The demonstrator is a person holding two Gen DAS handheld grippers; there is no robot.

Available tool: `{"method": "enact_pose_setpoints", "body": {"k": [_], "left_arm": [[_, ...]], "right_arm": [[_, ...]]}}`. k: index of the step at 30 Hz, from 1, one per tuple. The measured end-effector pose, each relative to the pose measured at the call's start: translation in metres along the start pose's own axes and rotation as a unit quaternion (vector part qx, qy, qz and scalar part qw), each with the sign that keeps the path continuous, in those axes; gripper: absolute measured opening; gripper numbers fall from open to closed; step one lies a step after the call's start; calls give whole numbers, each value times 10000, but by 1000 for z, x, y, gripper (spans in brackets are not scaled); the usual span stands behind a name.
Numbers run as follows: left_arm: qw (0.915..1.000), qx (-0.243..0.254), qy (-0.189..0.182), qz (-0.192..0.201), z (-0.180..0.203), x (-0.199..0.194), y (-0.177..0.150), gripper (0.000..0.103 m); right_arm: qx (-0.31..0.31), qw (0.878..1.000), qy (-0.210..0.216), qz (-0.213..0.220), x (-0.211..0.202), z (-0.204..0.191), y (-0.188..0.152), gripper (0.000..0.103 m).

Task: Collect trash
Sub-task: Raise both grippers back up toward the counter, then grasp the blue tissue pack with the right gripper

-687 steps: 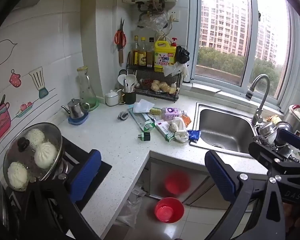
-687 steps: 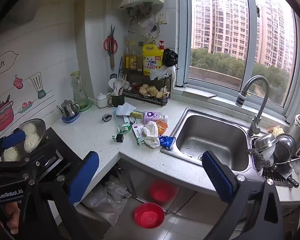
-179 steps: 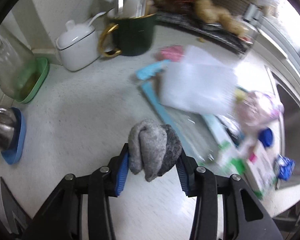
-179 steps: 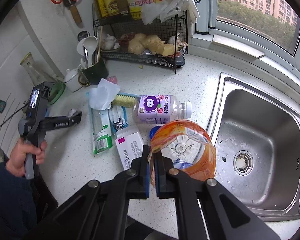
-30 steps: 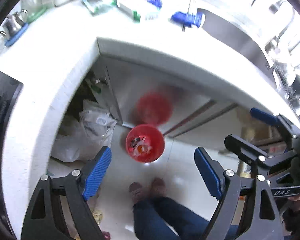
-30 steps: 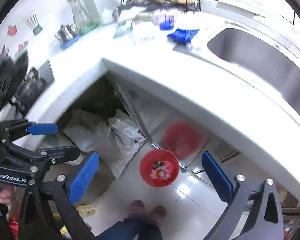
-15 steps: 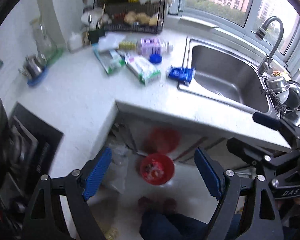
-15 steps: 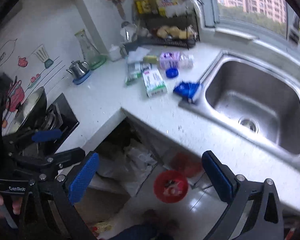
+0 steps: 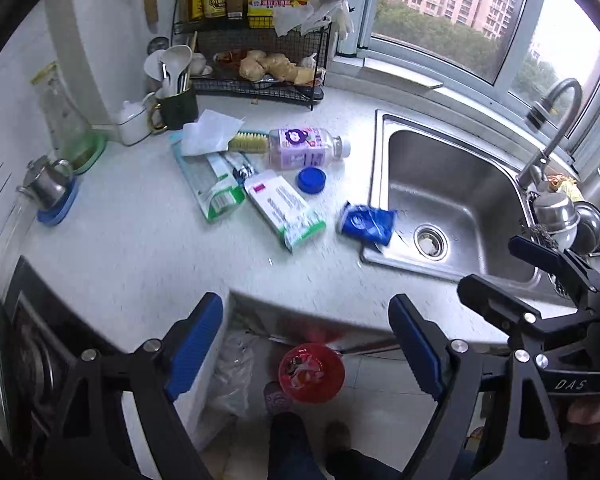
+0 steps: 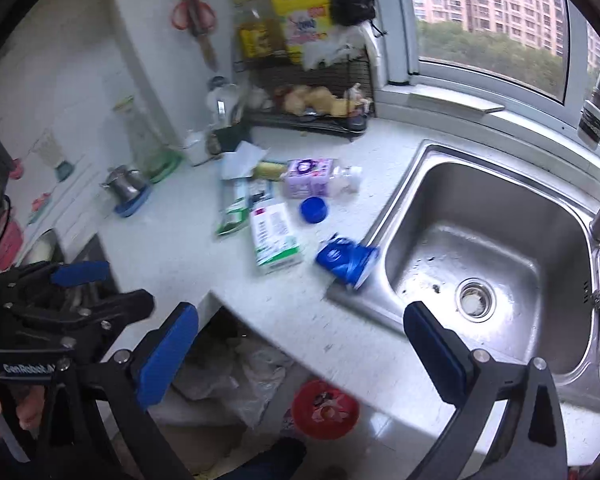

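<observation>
Left wrist: white speckled counter (image 9: pixel 132 248) beside steel sink (image 9: pixel 456 200), window behind.

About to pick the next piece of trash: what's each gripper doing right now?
Left gripper: open, jaws wide apart, nothing between them.
Right gripper: open, jaws wide apart, nothing between them.

The sink (image 9: pixel 452 184) at the right of the frame is brushed metal with a dull shine. The counter (image 9: pixel 140 248) looks like speckled white stone, smooth. The bottle (image 9: pixel 304 148) is clear plastic with a paper label. On the floor, the red bin (image 9: pixel 328 392) is glossy plastic. The small kettle (image 9: pixel 46 184) at left is polished metal.
</observation>
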State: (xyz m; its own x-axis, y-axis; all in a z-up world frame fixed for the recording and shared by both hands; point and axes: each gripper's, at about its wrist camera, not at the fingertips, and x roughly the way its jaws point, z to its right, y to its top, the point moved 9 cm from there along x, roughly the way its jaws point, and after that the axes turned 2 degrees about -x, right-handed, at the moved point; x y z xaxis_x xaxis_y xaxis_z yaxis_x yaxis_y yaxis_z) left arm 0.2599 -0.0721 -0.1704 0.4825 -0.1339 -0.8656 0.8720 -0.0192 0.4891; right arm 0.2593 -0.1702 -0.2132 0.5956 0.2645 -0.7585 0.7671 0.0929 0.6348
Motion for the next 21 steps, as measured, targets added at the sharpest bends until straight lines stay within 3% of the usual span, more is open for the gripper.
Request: {"method": "enact_pose_setpoints", "body": {"k": [7,14,21], "left_arm": [[9995,246,38,-199,-29,56,48,83],[9979,454,-8,-453,-49,99,64,83],[9971,386,-38,-656,-71,122,63,83]], "right_arm": [[74,9981,-510,-341,46,25,31,102],[-113,9907,-948,-970,108,44,33,101],[380,9846,-658,-1574,149,62,17,92]]}}
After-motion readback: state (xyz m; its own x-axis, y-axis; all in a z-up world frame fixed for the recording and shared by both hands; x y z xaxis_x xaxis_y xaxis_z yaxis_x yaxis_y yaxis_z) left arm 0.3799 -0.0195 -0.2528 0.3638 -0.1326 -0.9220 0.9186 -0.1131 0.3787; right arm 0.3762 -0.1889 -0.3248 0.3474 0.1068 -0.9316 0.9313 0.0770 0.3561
